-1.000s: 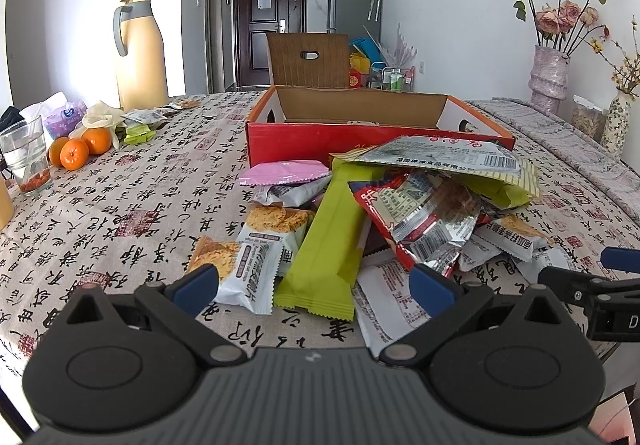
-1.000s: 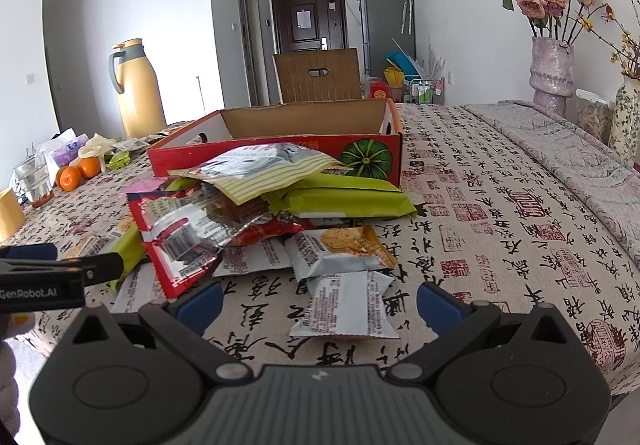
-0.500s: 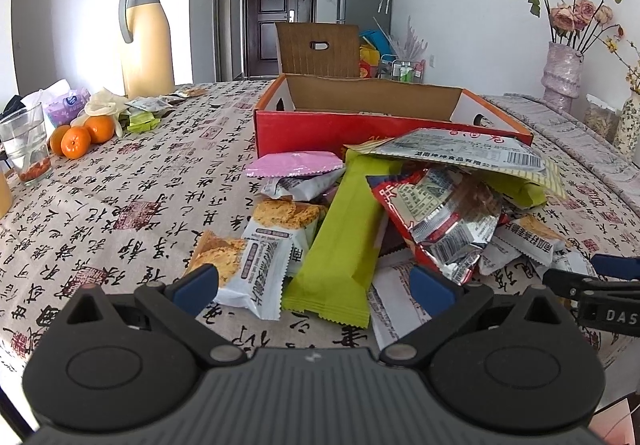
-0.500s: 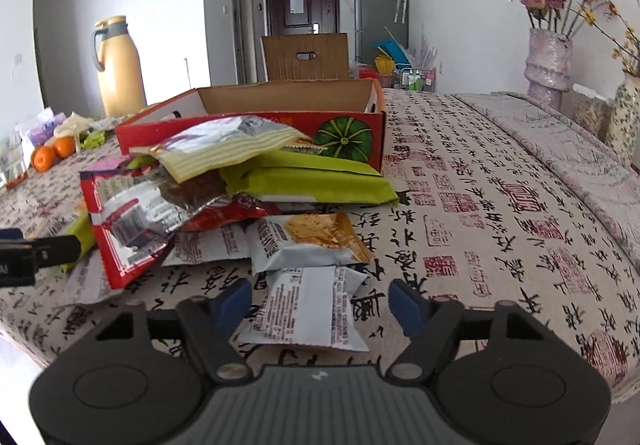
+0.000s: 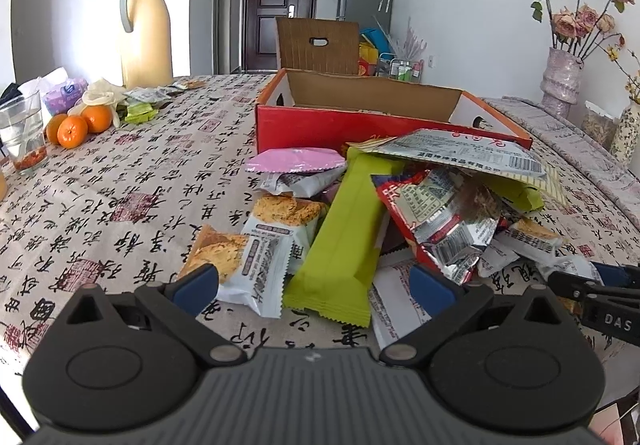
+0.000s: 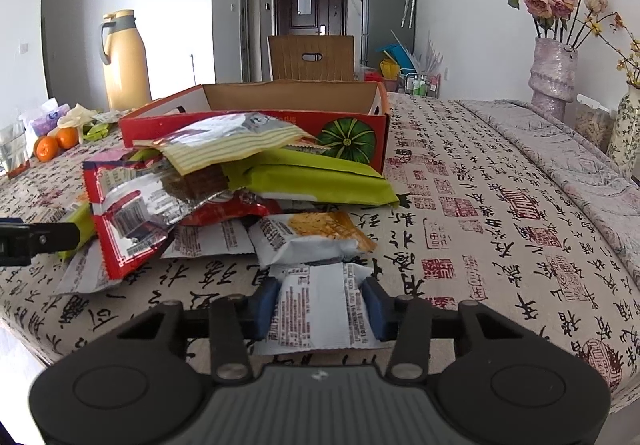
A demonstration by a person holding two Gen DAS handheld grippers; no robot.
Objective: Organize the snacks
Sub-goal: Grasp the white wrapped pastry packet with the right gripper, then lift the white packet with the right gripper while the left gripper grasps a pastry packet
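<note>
Closing in from both sides, the right gripper (image 6: 319, 307) now has its blue pads touching the edges of a white snack packet (image 6: 320, 311) low in the middle of the right wrist view; a second ago those fingers stood wide apart with the packet lying loose between them. I take that as the first pick of the sorting, though whether the grip is firm yet I cannot tell, and the packet still lies flat on the tablecloth (image 6: 500, 229). The left gripper (image 5: 314, 291) has only drifted a little nearer the heap; it hangs spread wide and empty at the bottom of its view, with a long green bar packet (image 5: 344, 241) pointing between its fingers. Everything else is unsorted: a crinkled red and silver foil bag (image 6: 152, 205), a striped pouch (image 6: 224, 143) propped on top of it, a pink round-edged wrapper (image 5: 296, 161), and small white biscuit packets (image 5: 268, 257) with serrated ends, all thin, glossy film that will slide and buckle. Behind the pile, at frame centre, the red cardboard box (image 6: 256, 117) sits open, stiff-walled, its inside mostly hidden from here. Farther off at the left are oranges (image 5: 72, 131) and a tall yellow thermos jug (image 5: 146, 31).
</note>
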